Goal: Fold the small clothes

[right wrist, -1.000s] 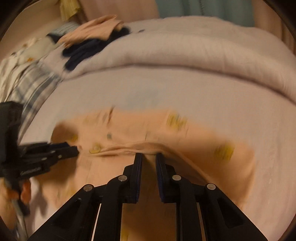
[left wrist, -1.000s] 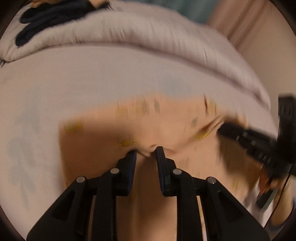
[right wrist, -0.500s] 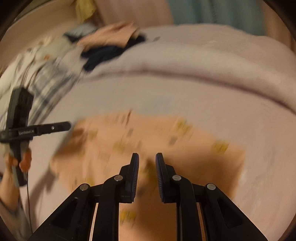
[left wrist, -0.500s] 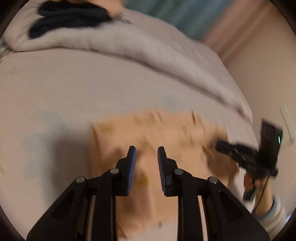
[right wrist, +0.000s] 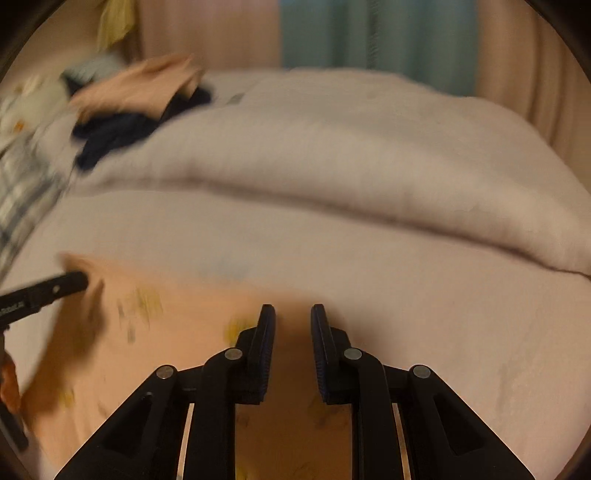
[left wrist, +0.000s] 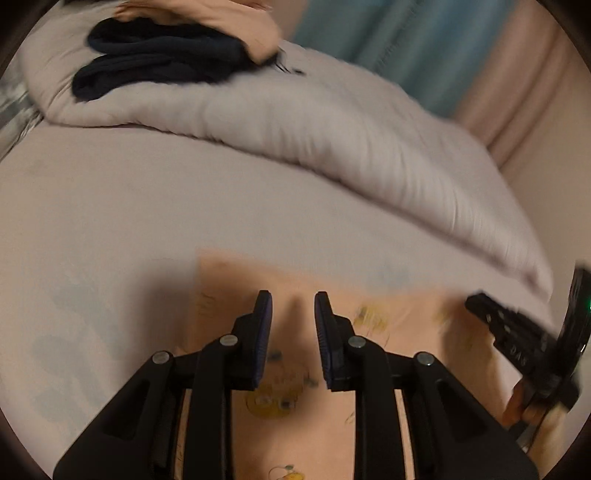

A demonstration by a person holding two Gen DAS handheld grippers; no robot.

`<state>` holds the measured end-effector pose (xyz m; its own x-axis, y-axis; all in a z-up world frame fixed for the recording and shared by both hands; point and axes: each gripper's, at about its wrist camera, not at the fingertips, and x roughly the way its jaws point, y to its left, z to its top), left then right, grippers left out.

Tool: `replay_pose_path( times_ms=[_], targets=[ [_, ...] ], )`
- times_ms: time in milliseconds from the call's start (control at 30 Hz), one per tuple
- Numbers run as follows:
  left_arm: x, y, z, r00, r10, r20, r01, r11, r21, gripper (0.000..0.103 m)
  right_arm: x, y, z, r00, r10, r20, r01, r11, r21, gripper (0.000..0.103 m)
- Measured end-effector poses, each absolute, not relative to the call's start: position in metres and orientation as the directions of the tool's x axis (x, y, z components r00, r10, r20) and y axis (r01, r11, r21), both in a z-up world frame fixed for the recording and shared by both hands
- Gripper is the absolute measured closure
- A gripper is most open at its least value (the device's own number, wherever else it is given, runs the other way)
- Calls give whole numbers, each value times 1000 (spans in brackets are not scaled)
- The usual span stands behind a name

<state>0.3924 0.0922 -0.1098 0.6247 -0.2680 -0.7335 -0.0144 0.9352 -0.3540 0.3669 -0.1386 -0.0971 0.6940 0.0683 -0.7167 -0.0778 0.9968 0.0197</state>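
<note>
A small peach garment with yellow cartoon prints (left wrist: pixel 288 402) lies flat on the pale bed sheet (left wrist: pixel 110 229); it also shows in the right wrist view (right wrist: pixel 155 332). My left gripper (left wrist: pixel 293 314) is open and empty, hovering over the garment's left part. My right gripper (right wrist: pixel 293 325) is open and empty over the garment's right edge. Each gripper shows in the other's view: the right one (left wrist: pixel 517 339) and the left one (right wrist: pixel 40 291).
A rolled pale duvet (left wrist: pixel 332 122) lies across the bed behind the garment. A dark navy garment (left wrist: pixel 155 55) and a peach one (left wrist: pixel 207 14) lie piled on it. Checked cloth (right wrist: pixel 22 184) lies at far left. Teal curtains (right wrist: pixel 376 33) hang behind.
One second ago both grippers pinched the garment's raised edge. They let go, the garment dropped flat, and both grippers lifted and pulled back.
</note>
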Motion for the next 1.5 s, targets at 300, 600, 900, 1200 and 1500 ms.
replay_pose_path(
  times_ms=[300, 600, 900, 1200, 1500],
  targets=[
    [297, 153, -105, 554, -403, -729, 51, 890, -453, 68, 281, -201, -98, 651, 233, -722, -88, 968, 233, 84],
    [243, 136, -130, 477, -546, -689, 102, 813, -573, 69, 211, -232, -129, 601, 372, -707, -24, 893, 450, 71],
    [248, 120, -140, 449, -542, -711, 106, 822, -560, 80, 199, -225, -137, 565, 446, -694, -50, 858, 511, 72],
    [245, 115, -147, 406, -503, -763, 122, 857, -500, 88, 198, -225, -145, 553, 395, -734, -39, 892, 451, 94],
    [232, 126, -149, 377, -538, -754, 150, 839, -523, 91, 173, -237, -135, 562, 426, -709, -87, 883, 461, 98]
  ],
)
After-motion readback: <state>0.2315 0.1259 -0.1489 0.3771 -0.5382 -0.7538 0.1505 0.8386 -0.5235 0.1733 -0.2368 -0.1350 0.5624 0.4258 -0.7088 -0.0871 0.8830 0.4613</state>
